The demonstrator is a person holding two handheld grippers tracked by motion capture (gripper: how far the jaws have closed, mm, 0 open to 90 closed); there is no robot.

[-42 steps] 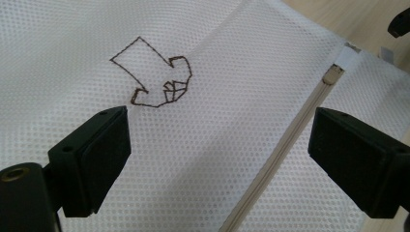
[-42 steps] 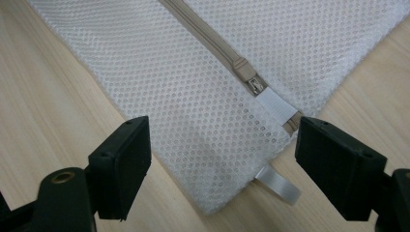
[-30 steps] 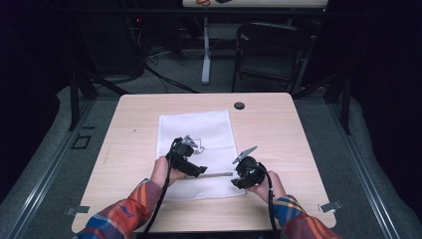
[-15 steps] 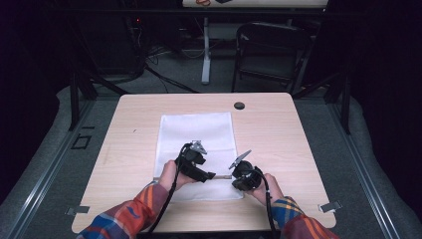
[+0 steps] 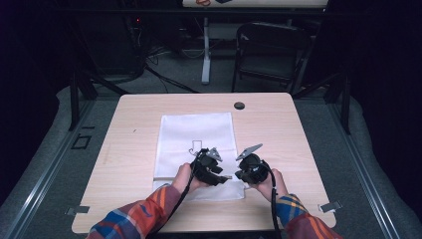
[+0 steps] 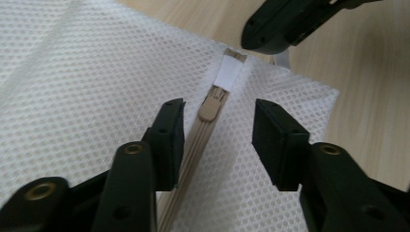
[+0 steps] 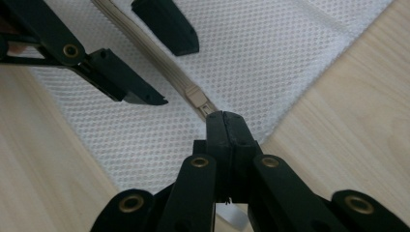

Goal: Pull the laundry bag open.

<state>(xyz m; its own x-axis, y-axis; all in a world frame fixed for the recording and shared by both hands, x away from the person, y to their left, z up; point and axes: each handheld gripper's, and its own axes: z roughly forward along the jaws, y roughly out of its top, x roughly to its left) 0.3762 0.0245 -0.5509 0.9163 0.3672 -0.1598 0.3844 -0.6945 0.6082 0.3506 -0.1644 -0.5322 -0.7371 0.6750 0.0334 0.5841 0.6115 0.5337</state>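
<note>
Since the earlier high-view frames, the left gripper [image 5: 219,175] has travelled rightward along the near edge of the white mesh bag [image 5: 196,137] and now sits just beside the right gripper [image 5: 242,174], and its jaws have just been closing.

Left gripper [image 6: 217,130]: jaws part open, one either side of the tan zipper pull [image 6: 211,107]. Nothing is gripped; the pads stand clear of the pull, which lies flat on the zipper track [image 6: 188,159].

Right gripper [image 7: 226,118]: jaws fully together, pinching the end of the zipper by the white tab [image 6: 229,72] at the bag's near right corner. It appears to serve as the anchor.

Task item: the pull rests at the closed end of the track, near the bag's corner, on the wooden table [image 5: 298,129].

Risks noted:
- The pull is small and lies flat; should the left jaws close slightly high or off-centre, they would likely nip mesh or track instead of the pull.
- If the right grip on the tab end is shallow, a tug on the pull could drag the whole bag rather than run the zipper.
- The two grippers are close together; a further approach may bring the jaws into contact.

Containers: the mesh bag lies flat, zipper shut. Contents cannot be determined; a faint outline shows on it in the high view.
</note>
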